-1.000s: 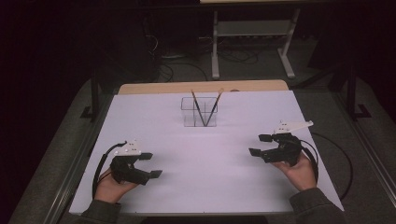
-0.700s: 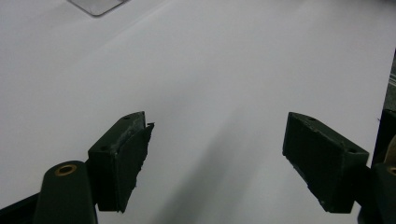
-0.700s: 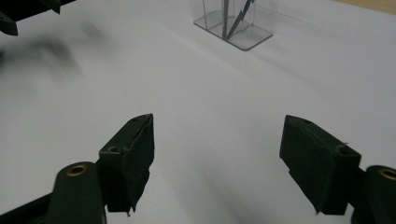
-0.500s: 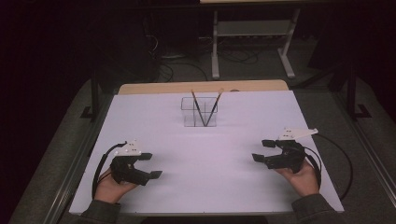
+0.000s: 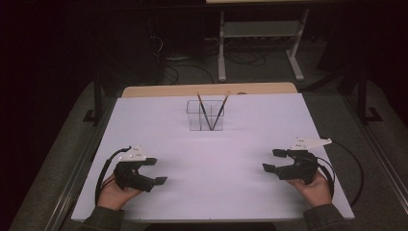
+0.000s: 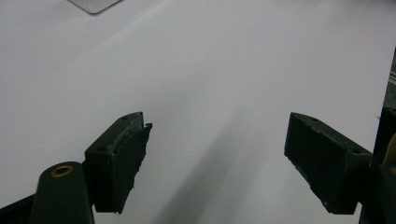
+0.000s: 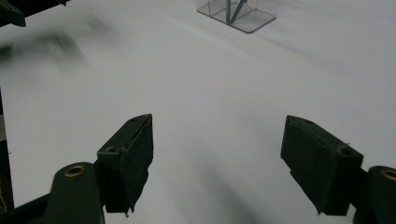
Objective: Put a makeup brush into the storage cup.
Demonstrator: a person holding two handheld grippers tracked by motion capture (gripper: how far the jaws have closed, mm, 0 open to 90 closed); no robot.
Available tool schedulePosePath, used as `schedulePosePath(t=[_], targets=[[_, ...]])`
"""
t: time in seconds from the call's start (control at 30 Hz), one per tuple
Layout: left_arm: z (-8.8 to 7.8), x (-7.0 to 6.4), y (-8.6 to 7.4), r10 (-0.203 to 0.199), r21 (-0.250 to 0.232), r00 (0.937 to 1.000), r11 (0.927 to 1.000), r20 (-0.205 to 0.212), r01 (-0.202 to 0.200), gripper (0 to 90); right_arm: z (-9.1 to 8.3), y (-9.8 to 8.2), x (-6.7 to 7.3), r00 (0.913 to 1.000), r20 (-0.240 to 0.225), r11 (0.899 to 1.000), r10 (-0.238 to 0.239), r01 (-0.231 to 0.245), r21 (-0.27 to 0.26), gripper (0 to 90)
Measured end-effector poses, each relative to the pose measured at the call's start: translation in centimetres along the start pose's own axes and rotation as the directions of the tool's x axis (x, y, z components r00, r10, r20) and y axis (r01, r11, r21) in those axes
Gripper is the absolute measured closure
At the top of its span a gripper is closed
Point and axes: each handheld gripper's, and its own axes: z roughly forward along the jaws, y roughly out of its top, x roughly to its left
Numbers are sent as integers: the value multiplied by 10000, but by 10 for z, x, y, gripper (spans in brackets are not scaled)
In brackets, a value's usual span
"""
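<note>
Your left gripper (image 5: 153,172) and right gripper (image 5: 274,160): jaws spread wide, nothing between them, low over the white table (image 5: 250,130). Clear holder (image 5: 206,115) with two crossed pencils (image 5: 214,113) stands far-centre, well apart from both. Bare tabletop lies between.

Room: dark beyond the table, floor and far stand murky | white tabletop (image 5: 250,144): evenly lit from above, washed pale, soft shadows under the jaws | high view: grainy, slightly soft | right gripper view: top-left corner smeared with blur | clear box (image 7: 238,13): faint glare
</note>
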Motion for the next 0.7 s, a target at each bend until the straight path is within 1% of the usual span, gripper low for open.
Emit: schedulePosePath(t=[0.23, 0.6, 0.63, 0.7], targets=[[3, -1, -1, 16, 55, 10000, 10000, 57, -16, 194, -1, -4, 0, 10000, -27, 10000, 83, -83, -31, 241], [4, -1, -1, 76, 136, 10000, 9999, 65, -77, 193, 0, -6, 1, 10000, -68, 10000, 26, -26, -72, 240], [4, -1, -1, -8, 51, 10000, 10000, 58, 8, 193, 0, -6, 1, 10000, -59, 10000, 48, -49, -72, 240], [3, -1, 0, 33, 25, 10000, 10000, 38, -33, 193, 1, -5, 1, 10000, -72, 10000, 37, -37, -77, 240]])
